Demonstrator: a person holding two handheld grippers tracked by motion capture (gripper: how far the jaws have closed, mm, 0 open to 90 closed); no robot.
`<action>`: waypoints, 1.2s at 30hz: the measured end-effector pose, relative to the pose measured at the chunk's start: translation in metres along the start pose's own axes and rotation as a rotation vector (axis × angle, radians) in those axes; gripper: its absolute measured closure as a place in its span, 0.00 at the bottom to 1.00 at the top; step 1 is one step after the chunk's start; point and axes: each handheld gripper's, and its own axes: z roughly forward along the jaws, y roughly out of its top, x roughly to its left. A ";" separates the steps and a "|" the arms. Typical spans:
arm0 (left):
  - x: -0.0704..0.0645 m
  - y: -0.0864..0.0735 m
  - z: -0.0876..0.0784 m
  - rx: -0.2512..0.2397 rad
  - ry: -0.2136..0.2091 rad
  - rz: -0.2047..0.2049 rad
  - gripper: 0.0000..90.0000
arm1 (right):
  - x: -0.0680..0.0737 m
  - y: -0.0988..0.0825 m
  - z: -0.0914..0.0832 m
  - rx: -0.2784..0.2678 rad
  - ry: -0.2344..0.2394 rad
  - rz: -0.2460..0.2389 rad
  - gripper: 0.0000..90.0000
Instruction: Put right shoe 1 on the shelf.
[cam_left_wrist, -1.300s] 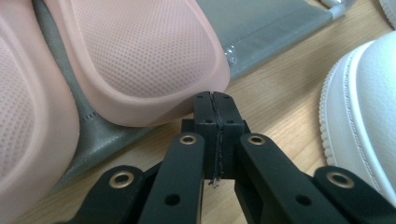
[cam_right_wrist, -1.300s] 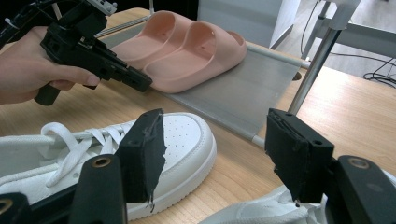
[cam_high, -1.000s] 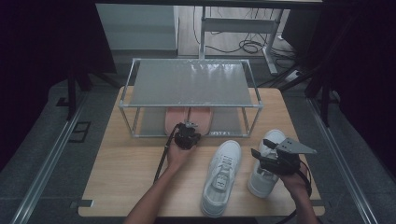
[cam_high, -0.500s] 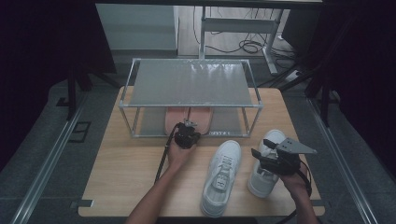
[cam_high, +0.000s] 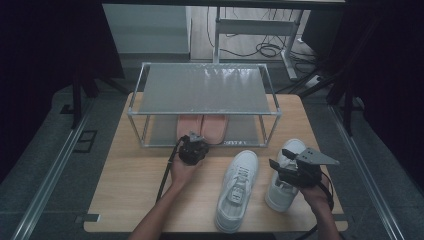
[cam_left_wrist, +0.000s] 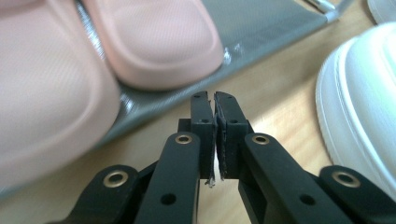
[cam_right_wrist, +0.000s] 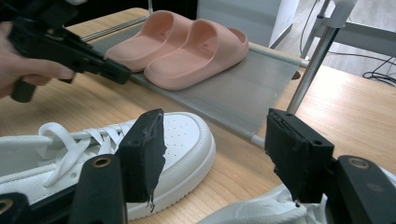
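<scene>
A pair of pink slippers (cam_high: 202, 127) (cam_left_wrist: 159, 42) (cam_right_wrist: 187, 46) lies on the lower shelf of a metal rack (cam_high: 205, 87). My left gripper (cam_high: 196, 138) (cam_left_wrist: 214, 100) (cam_right_wrist: 125, 74) hovers just in front of that shelf, pointing at the slippers. It is shut, with nothing between the jaws. Two white sneakers lie on the wooden table (cam_high: 130, 190): one (cam_high: 237, 190) (cam_right_wrist: 182, 135) (cam_left_wrist: 364, 102) in the middle, the other (cam_high: 280, 195) (cam_right_wrist: 261, 210) to its right. My right gripper (cam_high: 280, 158) (cam_right_wrist: 215, 154) is wide open above the right sneaker, holding nothing.
The rack's top shelf is a bare grey sheet, and its corner posts (cam_right_wrist: 313, 60) stand near the sneakers. A desk frame and cables (cam_high: 265, 47) lie on the floor beyond the table. Bare wood (cam_high: 125, 165) lies left of my left hand.
My left gripper has drawn back a little from the slippers, toward the near left. The right gripper and both sneakers stay where they were.
</scene>
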 end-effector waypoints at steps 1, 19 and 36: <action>0.002 -0.003 -0.005 -0.003 -0.001 0.005 0.97 | 0.001 0.000 0.001 0.000 0.002 0.001 0.43; 0.015 -0.058 -0.068 -0.011 -0.015 0.010 0.92 | 0.004 -0.001 0.005 0.008 0.008 0.001 0.43; 0.024 -0.088 -0.111 0.036 -0.102 -0.029 0.62 | 0.005 0.000 0.005 0.008 0.010 -0.007 0.43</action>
